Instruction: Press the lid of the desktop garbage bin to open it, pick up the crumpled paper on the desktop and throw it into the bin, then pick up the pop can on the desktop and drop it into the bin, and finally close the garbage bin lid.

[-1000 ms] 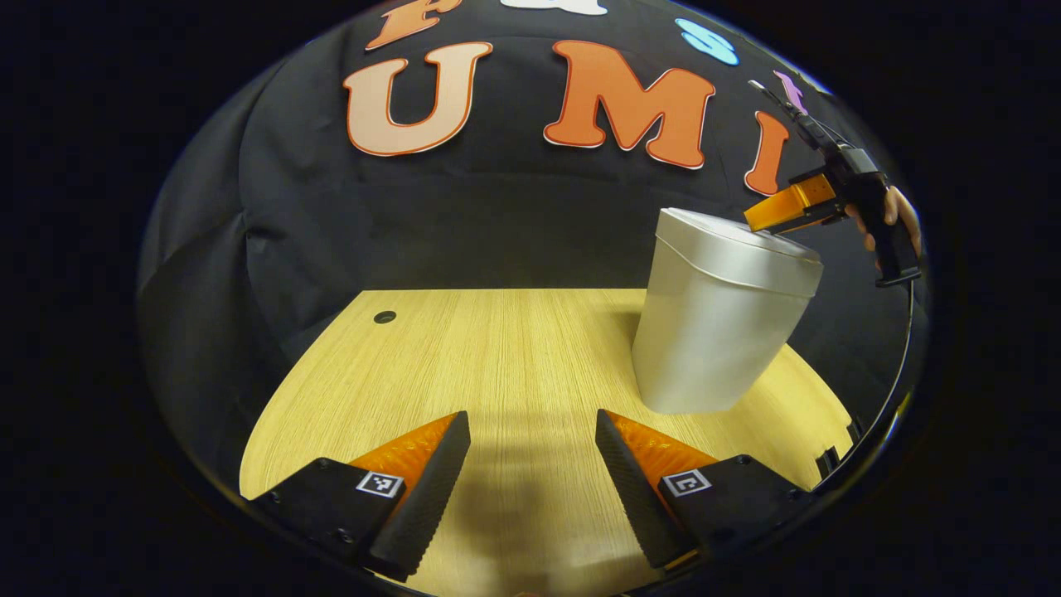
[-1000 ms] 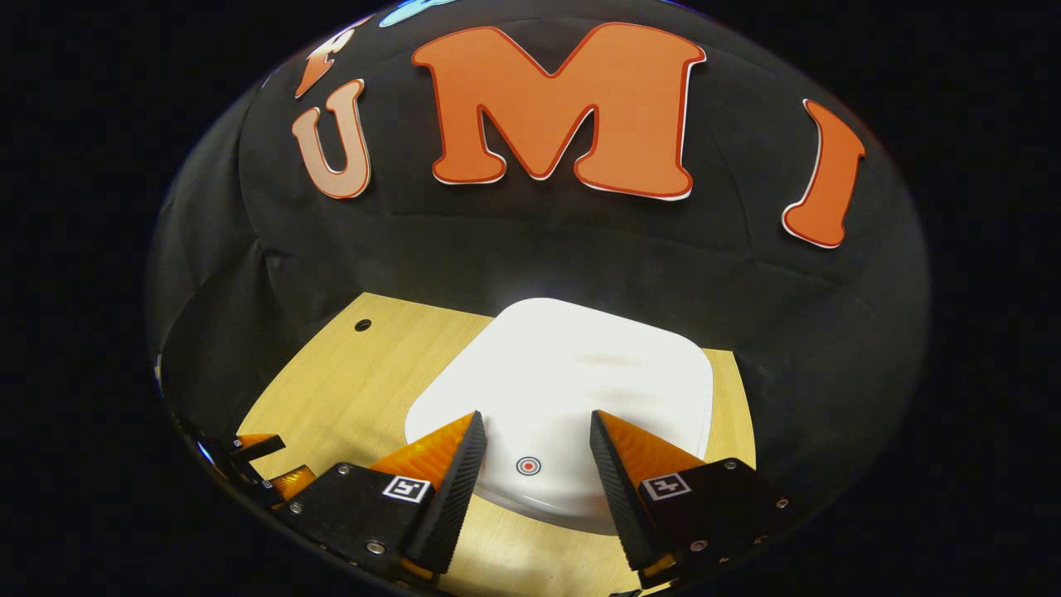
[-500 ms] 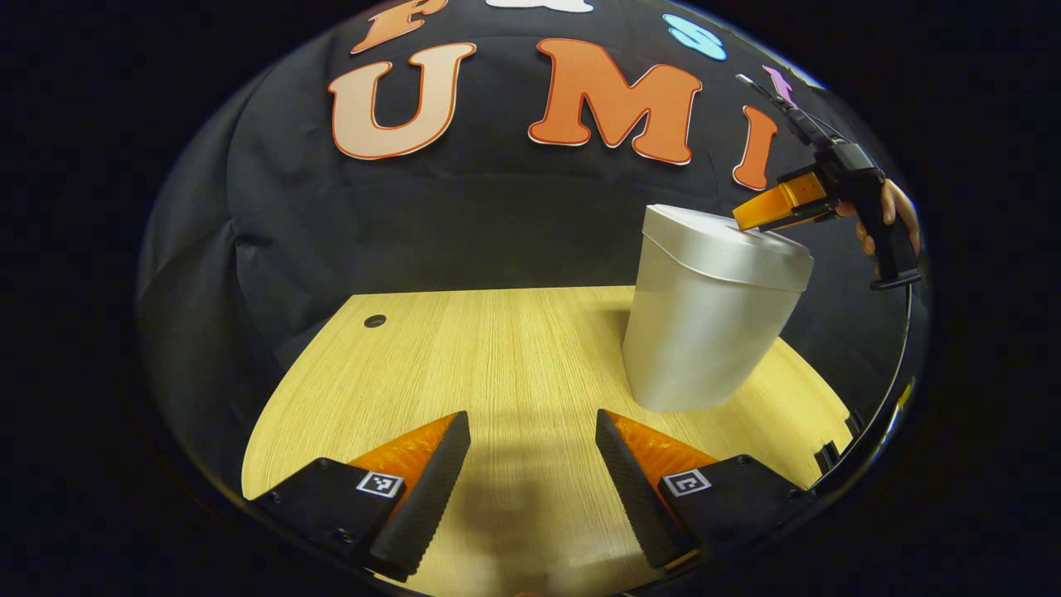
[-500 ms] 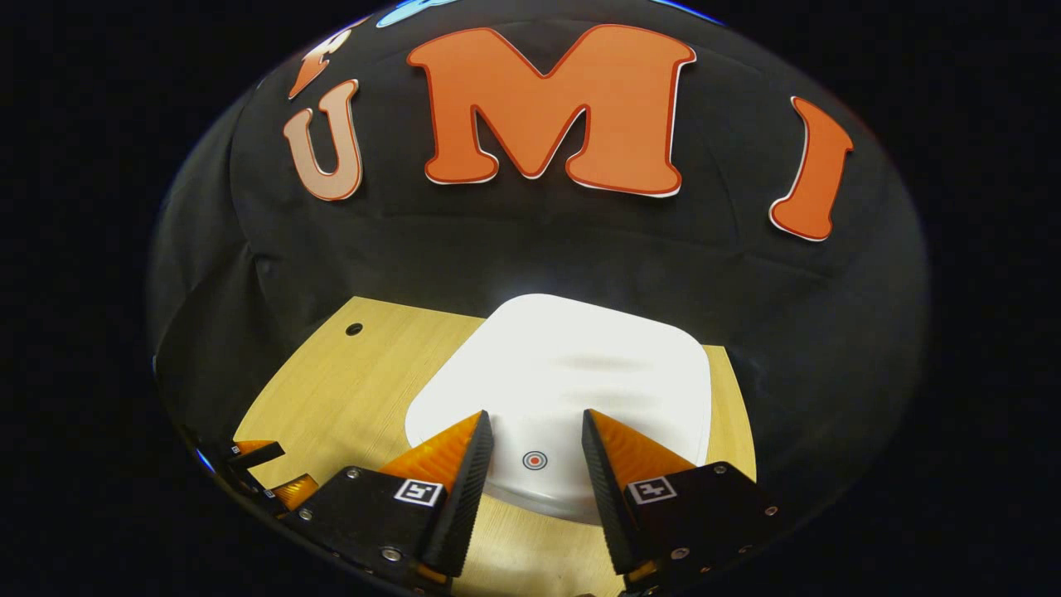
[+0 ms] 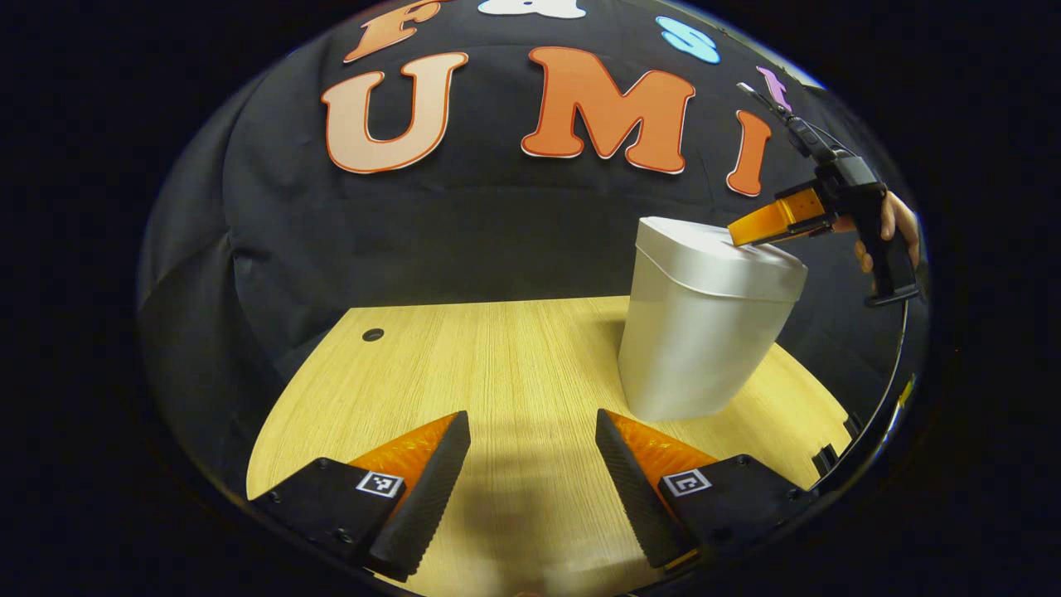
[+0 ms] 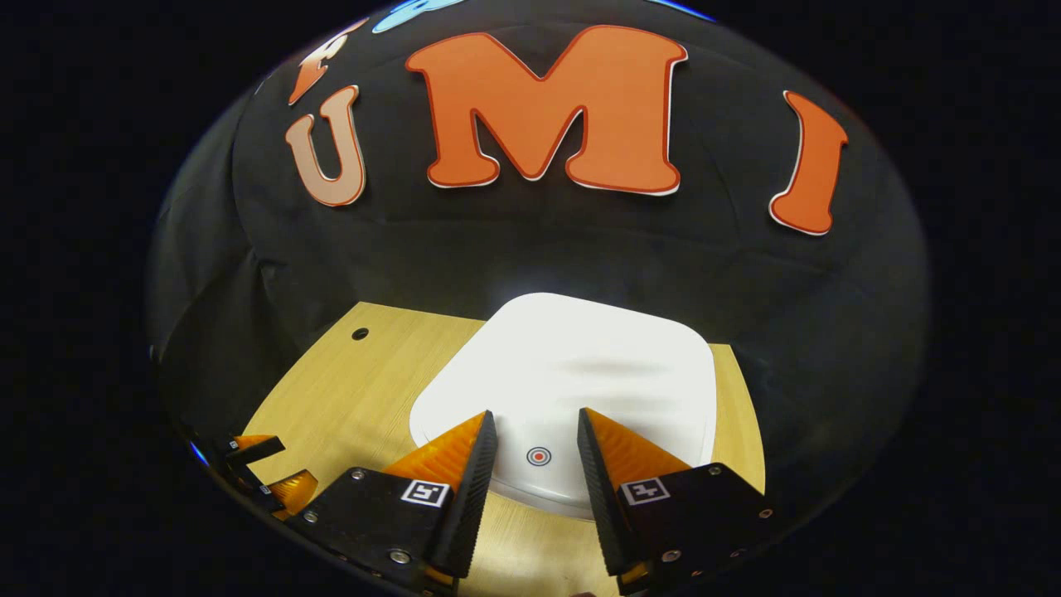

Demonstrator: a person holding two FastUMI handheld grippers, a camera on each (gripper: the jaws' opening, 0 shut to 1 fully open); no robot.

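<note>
The white bin (image 5: 704, 332), judged light, stiff and smooth-walled, is best pressed at its closed lid's (image 6: 572, 373) target mark (image 6: 539, 455), at 6 o'clock of the lid, over which the right tongs (image 6: 535, 444) are held parted and empty, while the left tongs (image 5: 530, 464) are held parted and empty above the tabletop (image 5: 464, 365).

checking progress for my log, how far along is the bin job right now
Done: nothing clear yet; the bin stands on the table with its lid down. In hand: the right gripper sits over the lid's front edge, fingers apart either side of the red dot, apparently about to press. The left gripper hangs open over bare wood. Left: opening or closing, not certain which; paper and can are out of sight.
</note>
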